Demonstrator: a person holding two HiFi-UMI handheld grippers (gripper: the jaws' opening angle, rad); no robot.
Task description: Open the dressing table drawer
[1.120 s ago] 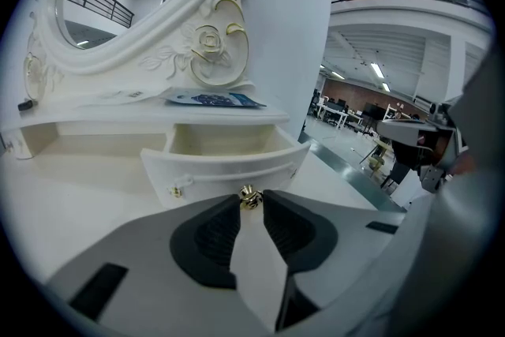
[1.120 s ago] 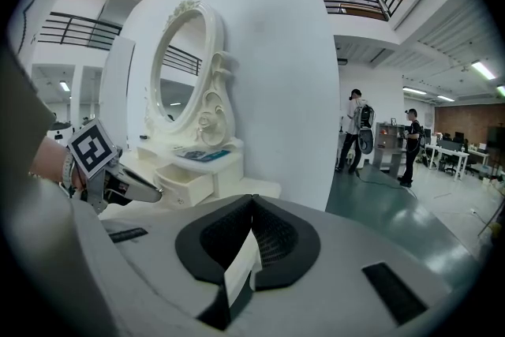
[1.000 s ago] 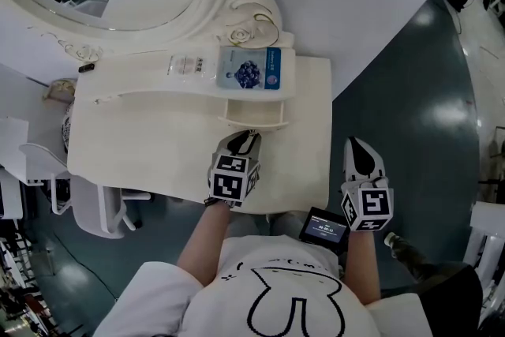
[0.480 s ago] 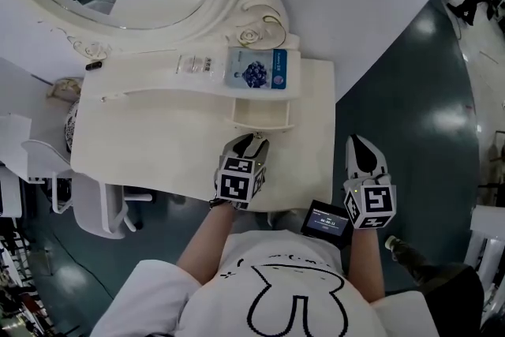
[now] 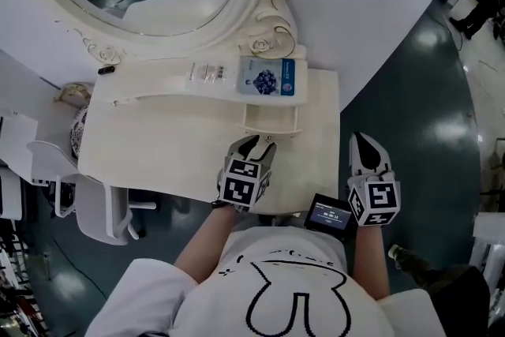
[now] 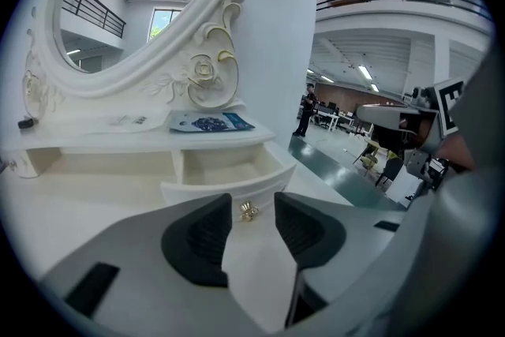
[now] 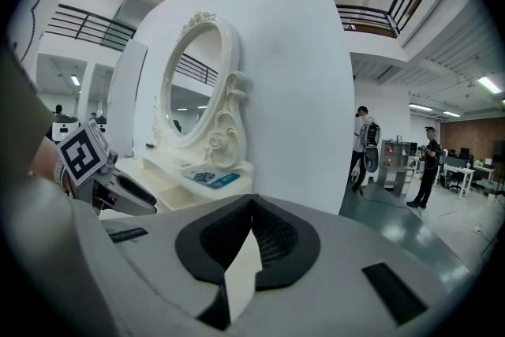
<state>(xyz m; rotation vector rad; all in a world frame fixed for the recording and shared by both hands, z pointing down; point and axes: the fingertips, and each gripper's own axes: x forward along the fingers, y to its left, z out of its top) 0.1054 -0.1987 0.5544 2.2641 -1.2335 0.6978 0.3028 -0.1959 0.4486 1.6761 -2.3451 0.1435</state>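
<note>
Cream-white wooden dressing table (image 5: 158, 162) has its small drawer (image 5: 272, 122) pulled out under the shelf. Left gripper (image 5: 259, 143), its jaws just opening wide, clasps nothing and sits just short of the gold knob (image 6: 248, 211). Right gripper (image 5: 364, 144) is closed and empty.

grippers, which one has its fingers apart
The left gripper: its fingers have just been opening and hold nothing, with the gold knob just ahead. The right gripper has its fingers together.
</note>
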